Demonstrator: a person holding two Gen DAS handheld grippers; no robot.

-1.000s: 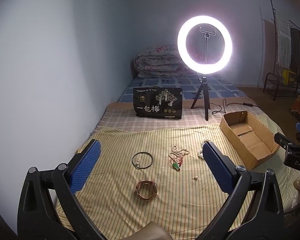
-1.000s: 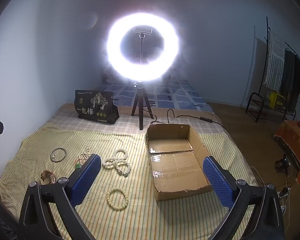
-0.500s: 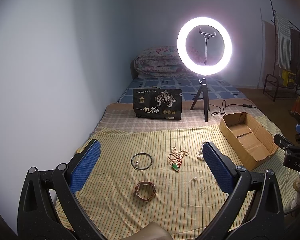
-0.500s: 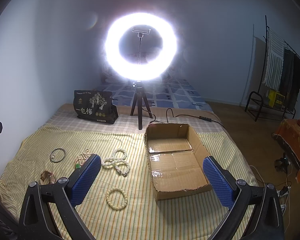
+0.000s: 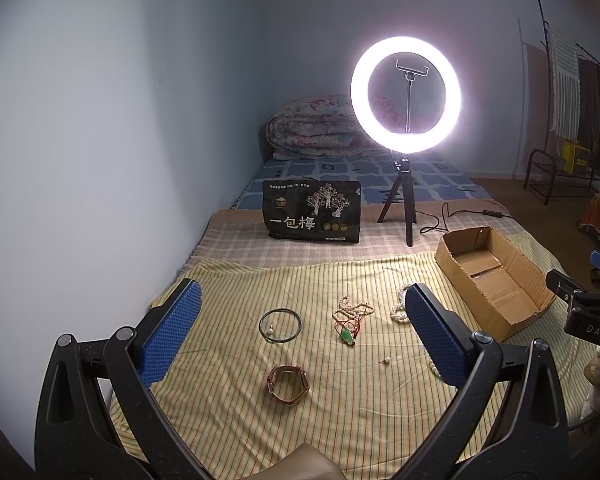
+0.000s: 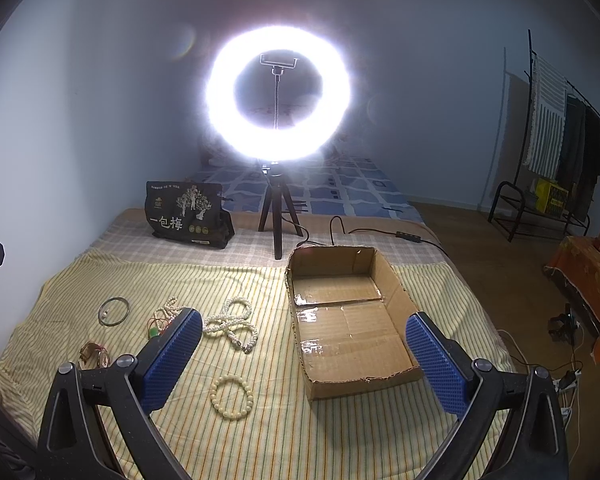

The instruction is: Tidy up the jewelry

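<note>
Slight rearward drift of both views is noted since the earlier frames; no item is displaced. Left tool point(image 5: 300, 334) and right tool point(image 6: 303, 354) are held spread wide, empty, above the yellow striped bedsheet point(image 6: 340, 432). Cream bead bracelet point(image 6: 232, 396), white pearl necklace point(image 6: 232, 324), thin dark metal bangle point(image 5: 280, 325) and brown leather watch point(image 5: 288, 383) are laid on the sheet beside the open cardboard box point(image 6: 396, 300).

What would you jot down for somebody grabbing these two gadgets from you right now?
Left hand-held gripper: open, holding nothing. Right hand-held gripper: open, holding nothing.
On the striped sheet: dark bangle, brown bracelet, beaded necklace with green pendant, pearl rope, cream bead bracelet, one tiny loose piece.
Cardboard box: open, nothing inside.
Done: nothing yet.
Left: every piece into the box.
</note>
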